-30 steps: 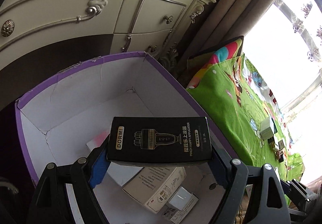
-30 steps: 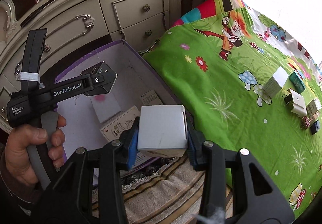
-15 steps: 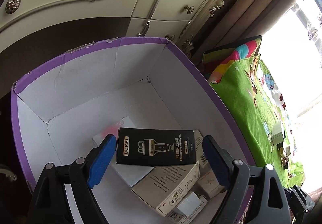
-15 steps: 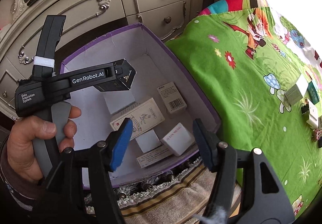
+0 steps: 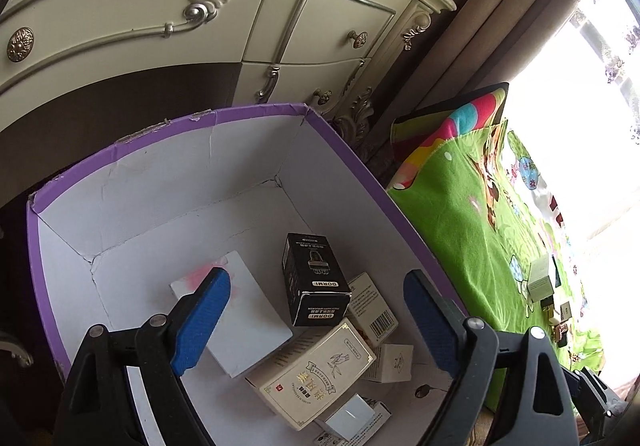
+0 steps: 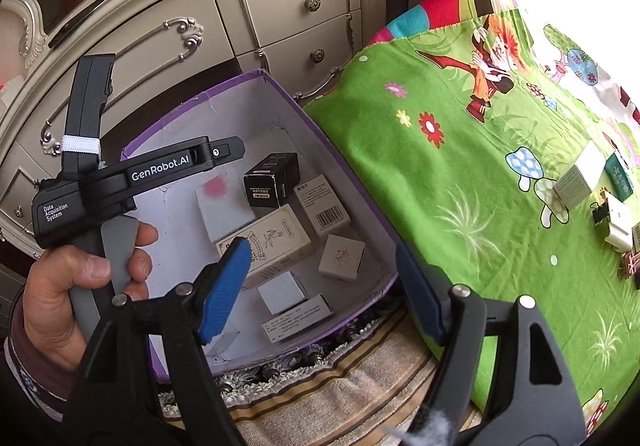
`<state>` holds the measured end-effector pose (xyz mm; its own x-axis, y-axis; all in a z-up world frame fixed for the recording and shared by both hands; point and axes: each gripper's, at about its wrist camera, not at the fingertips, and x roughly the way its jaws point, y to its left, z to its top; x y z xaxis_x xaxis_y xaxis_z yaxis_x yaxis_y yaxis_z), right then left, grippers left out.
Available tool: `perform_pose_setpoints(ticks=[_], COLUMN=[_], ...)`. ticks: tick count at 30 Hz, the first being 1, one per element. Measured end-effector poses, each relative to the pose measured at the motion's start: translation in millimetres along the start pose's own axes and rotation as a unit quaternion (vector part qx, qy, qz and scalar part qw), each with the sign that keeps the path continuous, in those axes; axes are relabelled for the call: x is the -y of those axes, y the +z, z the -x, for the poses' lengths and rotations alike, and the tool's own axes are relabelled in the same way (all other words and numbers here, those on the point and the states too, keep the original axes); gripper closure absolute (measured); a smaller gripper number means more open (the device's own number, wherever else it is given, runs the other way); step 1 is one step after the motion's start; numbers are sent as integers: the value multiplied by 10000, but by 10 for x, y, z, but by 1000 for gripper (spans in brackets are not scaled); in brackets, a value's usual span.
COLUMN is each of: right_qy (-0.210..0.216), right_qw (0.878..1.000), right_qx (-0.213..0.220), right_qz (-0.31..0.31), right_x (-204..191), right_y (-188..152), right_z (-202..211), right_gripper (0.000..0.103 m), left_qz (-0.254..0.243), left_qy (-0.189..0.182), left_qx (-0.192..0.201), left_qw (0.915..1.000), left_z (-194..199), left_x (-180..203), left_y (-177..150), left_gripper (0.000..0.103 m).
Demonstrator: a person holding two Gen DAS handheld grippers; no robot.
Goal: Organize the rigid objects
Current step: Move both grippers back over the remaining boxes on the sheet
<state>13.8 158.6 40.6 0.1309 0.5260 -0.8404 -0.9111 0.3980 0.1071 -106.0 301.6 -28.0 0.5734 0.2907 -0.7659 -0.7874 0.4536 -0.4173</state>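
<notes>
Both grippers are hovering over the purple carton (image 5: 256, 113) on the floor by the dresser (image 6: 280, 5), nothing between the jaws of either. Left gripper (image 5: 316, 318) is standing wide open; right gripper (image 6: 320, 286) is opening right now, empty. Carton is holding a black box (image 5: 314, 278), a flat white card with a pink smudge (image 5: 240, 310), a long cream box with gold print (image 5: 320, 378), a barcoded box (image 6: 324, 205), a small square box (image 6: 342, 258), a white cube (image 6: 280, 292) and a thin printed box (image 6: 296, 318), all lying loose and partly overlapping. More small boxes (image 6: 576, 177) are sitting on the bed's green blanket (image 6: 460, 165), well apart from the carton; those look like what's left. They're reading as light, stiff cardboard: easy to crush at open flaps, smooth faces. I'd be pinching across the two broad flat sides, mid-height, not the corners.
</notes>
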Motion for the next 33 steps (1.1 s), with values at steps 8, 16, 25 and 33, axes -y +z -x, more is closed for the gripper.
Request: perform_pose_setpoints(ticks=[8, 16, 25, 33], right_qy=[-169, -436, -690, -980], right_qw=[9991, 9956, 9892, 9784], right_qx=[286, 495, 624, 642], right_qz=[-272, -662, -1133, -1703], right_x=[412, 950, 1602, 2276], right_y=[38, -58, -283, -580], right_z=[251, 500, 731, 850], right_gripper=[21, 20, 19, 17], left_qz=[-277, -755, -1349, -1785], left_qy=[-153, -393, -600, -702], left_qx=[77, 87, -66, -272], left_qw=[9995, 9963, 9890, 9811], left_z=[64, 144, 64, -116], left_x=[430, 1015, 1716, 2228], left_y=[62, 44, -119, -279], left_gripper=[14, 14, 14, 13])
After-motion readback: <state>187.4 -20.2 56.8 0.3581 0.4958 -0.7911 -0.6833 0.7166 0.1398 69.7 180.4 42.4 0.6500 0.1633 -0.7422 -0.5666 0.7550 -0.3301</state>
